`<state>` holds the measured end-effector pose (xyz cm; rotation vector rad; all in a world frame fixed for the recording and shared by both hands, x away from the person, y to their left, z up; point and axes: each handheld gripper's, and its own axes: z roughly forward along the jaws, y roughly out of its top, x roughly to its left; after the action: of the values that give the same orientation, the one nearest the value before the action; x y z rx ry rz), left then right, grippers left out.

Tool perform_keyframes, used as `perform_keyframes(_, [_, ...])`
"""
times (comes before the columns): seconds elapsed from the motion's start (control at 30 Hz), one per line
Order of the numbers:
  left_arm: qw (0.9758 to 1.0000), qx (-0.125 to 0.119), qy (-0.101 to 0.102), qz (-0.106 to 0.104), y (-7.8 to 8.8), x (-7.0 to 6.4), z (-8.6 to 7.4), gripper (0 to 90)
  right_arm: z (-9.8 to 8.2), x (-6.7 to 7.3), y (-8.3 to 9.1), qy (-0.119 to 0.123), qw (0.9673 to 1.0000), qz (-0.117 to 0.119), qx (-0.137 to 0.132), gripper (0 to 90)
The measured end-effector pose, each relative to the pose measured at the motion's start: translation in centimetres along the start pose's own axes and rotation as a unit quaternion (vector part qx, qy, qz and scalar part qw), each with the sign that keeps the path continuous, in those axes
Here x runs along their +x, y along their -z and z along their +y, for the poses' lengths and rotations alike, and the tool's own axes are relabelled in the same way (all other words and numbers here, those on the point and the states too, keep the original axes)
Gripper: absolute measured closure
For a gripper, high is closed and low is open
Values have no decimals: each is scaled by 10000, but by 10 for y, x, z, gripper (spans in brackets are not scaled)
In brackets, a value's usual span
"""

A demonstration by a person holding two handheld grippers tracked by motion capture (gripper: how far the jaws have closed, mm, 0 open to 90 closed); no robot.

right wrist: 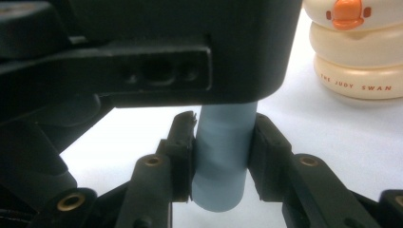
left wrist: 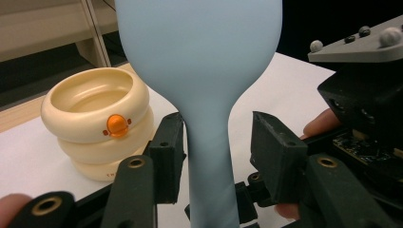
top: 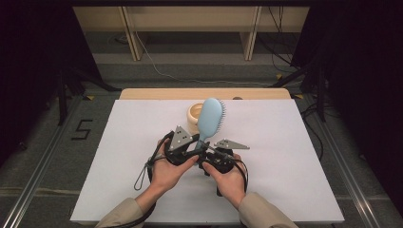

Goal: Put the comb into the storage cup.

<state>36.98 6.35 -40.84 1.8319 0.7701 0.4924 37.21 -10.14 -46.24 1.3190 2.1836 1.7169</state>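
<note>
The white tabletop (top: 294, 156) carries a cream cup (top: 194, 113). Above it the blue brush (top: 209, 118) stands upright, handle clamped in the right tool (right wrist: 221, 142). The left tool (left wrist: 216, 142) straddles the neck, jaws apart; it should draw straight back.

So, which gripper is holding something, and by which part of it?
The right gripper holds the blue hairbrush by the end of its handle. The left gripper has its jaws around the handle further up, one jaw apart from it.
</note>
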Motion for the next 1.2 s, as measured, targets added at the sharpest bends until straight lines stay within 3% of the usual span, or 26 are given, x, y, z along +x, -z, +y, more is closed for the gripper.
perform_keyframes(0.2, [10000, 15, -24, -54, 0, -2, -1, 608, -1, 0, 0, -61, 10000, -11, -52, 652])
perform_keyframes(0.43, [9999, 41, -126, -106, -1, -4, 0, 589, -2, -2, 1, -141, 9998, 7, -134, 653])
perform_keyframes(0.97, [9998, 60, -110, -174, 0, -2, 0, 481, -3, -7, 2, -262, 9992, 99, -270, 653])
perform_keyframes(1.2, [9993, 253, -119, -249, 0, -3, 3, 344, -3, -9, 2, -337, 9991, 96, -249, 653])
